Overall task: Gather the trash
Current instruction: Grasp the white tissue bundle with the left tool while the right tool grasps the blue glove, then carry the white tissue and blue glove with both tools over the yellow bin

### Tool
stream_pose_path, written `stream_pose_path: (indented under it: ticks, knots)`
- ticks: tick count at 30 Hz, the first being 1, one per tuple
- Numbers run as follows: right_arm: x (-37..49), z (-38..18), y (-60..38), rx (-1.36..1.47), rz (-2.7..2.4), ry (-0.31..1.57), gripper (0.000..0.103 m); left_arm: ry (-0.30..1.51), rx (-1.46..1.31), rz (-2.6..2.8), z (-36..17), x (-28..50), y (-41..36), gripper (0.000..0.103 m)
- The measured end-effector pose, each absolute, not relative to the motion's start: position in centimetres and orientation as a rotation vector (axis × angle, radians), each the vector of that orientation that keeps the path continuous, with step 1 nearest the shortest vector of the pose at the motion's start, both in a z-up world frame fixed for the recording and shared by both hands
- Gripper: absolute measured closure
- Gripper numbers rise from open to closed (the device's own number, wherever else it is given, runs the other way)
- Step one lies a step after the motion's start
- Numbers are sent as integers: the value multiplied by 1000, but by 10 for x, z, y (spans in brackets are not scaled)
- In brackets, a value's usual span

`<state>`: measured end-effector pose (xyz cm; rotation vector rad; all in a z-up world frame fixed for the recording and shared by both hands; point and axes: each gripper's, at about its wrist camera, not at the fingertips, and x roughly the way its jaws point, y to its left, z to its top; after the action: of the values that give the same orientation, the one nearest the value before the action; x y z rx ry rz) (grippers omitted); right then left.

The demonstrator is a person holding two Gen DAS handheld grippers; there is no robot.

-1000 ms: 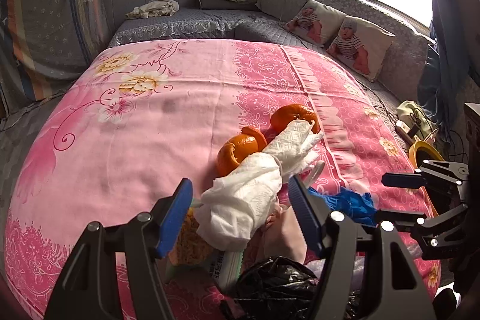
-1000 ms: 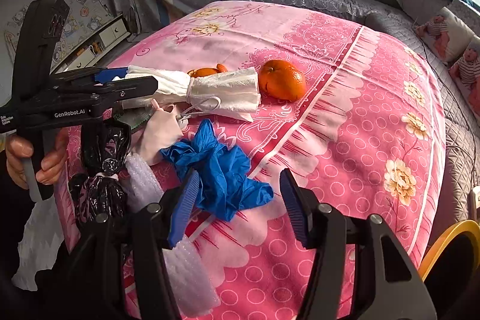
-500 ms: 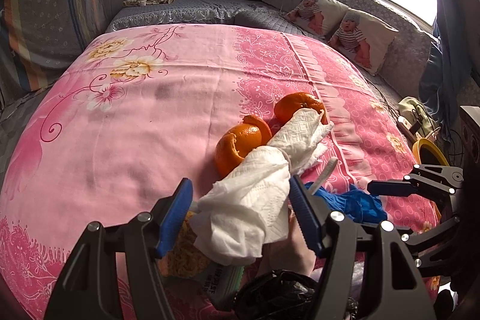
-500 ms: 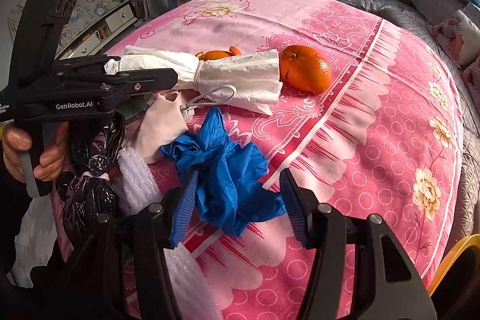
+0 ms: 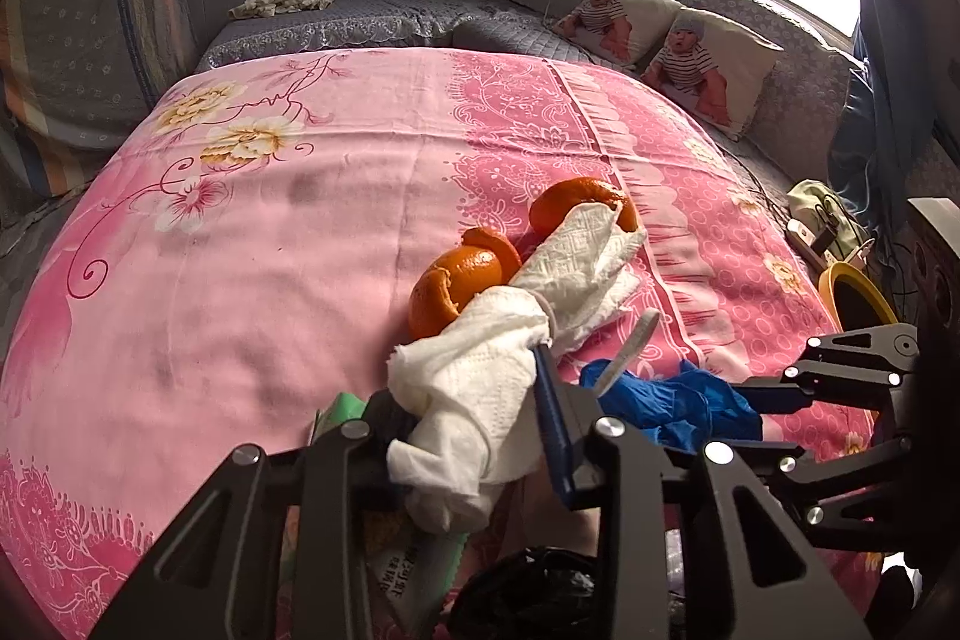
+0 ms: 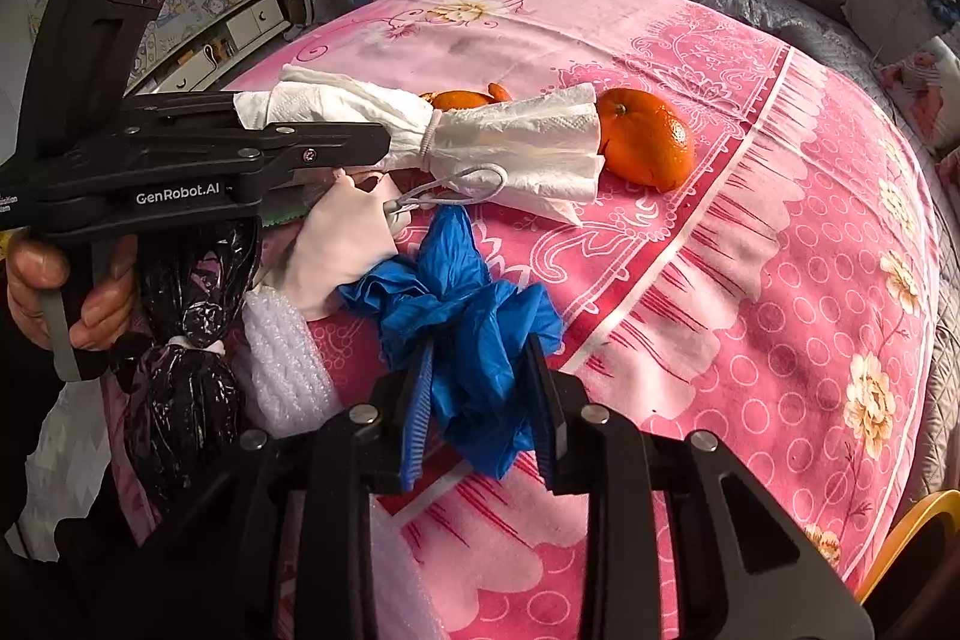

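Already both claws are committed, so the risk is loose trash slipping out on the lift. The right gripper (image 6: 480, 400) has its jaws drawn in on the crumpled blue glove (image 6: 462, 316), which bulges out ahead of the pads and could tear free or snag the white loop (image 6: 462, 184) lying just beyond it. Left of the glove, the left gripper (image 5: 474, 430) is clamped on one end of the tied tissue bundle (image 6: 480, 136), held level and pointing across the pink bedspread (image 6: 750, 220); its free end sags and may drag. Just beyond the glove, touching the bundle, lie the orange peels (image 6: 645, 139), still uncollected.
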<state>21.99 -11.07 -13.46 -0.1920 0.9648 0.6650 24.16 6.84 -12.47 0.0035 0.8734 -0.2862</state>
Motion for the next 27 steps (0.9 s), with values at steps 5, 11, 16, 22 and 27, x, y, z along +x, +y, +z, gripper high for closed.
stream_pose_path:
  ticks: [5,11,16,22,27]
  knots:
    - [217,-132,-111,-199,660,956,89,857,3,-290,-120,239,70,77]
    - [214,-122,-118,-182,652,934,94,829,-29,-282,-109,233,79,79]
    - [211,-114,-125,-172,634,918,94,804,-47,-269,-99,226,87,79]
    - [206,-104,-131,-163,618,899,95,775,-55,-251,-87,219,94,79]
    - [202,-95,-136,-155,607,884,95,760,-62,-242,-79,212,98,79]
